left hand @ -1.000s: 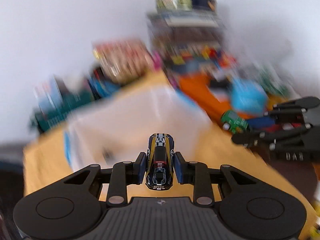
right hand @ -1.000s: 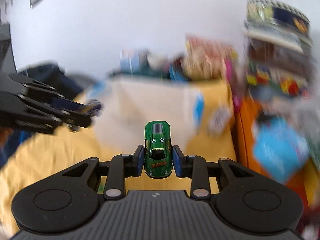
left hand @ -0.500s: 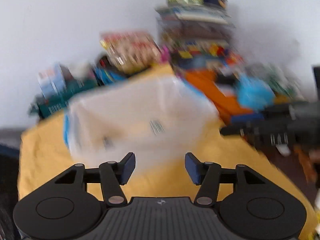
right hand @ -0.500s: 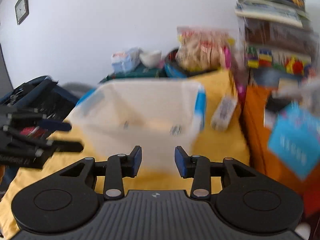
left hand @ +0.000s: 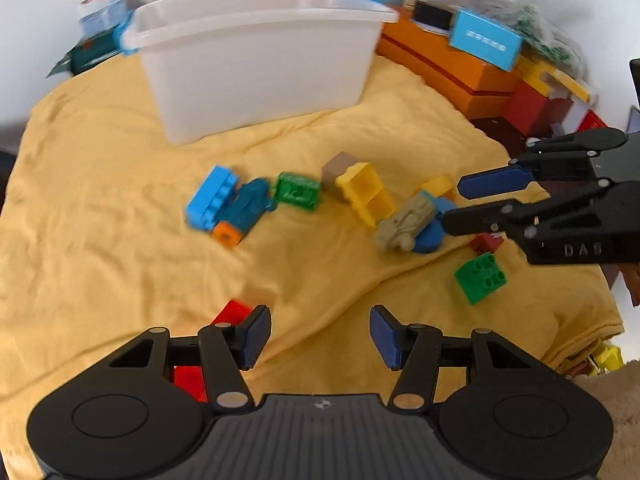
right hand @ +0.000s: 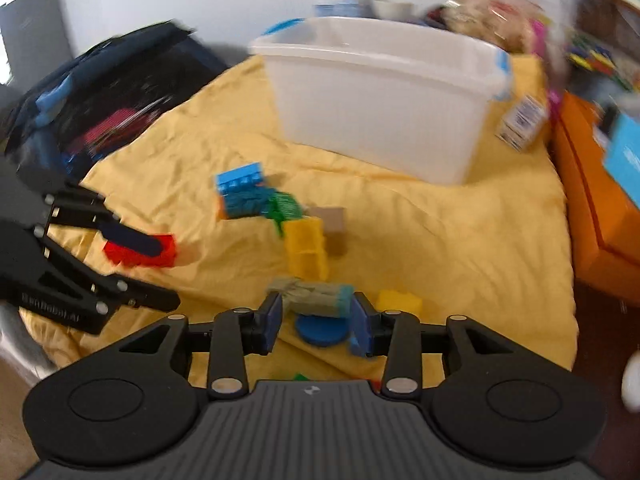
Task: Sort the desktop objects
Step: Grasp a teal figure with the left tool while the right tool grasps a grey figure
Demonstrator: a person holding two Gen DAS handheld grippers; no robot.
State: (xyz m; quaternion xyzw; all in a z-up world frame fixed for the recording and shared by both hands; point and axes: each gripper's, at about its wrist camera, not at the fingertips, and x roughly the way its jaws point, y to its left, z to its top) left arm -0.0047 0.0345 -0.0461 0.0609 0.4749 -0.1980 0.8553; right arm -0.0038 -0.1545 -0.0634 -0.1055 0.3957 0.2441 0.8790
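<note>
I'm bringing the right gripper (right hand: pixel 316 324), half-open and empty, astride the khaki toy figure (right hand: pixel 316 295) lying crosswise between its fingers. The left gripper (left hand: pixel 316 338), wide and empty, is nearing the red plastic brick (left hand: pixel 232 312).

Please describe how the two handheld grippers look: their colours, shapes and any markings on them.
Both are alike. The left gripper and the right gripper have matte black bodies with a ribbed grey centre, two round discs at the sides, and black linkage arms with silver pivot pins. The finger pads are dark blue and textured. White lettering, partly readable as "DAS", marks the right gripper's side. No sleeves or cables show.
</note>
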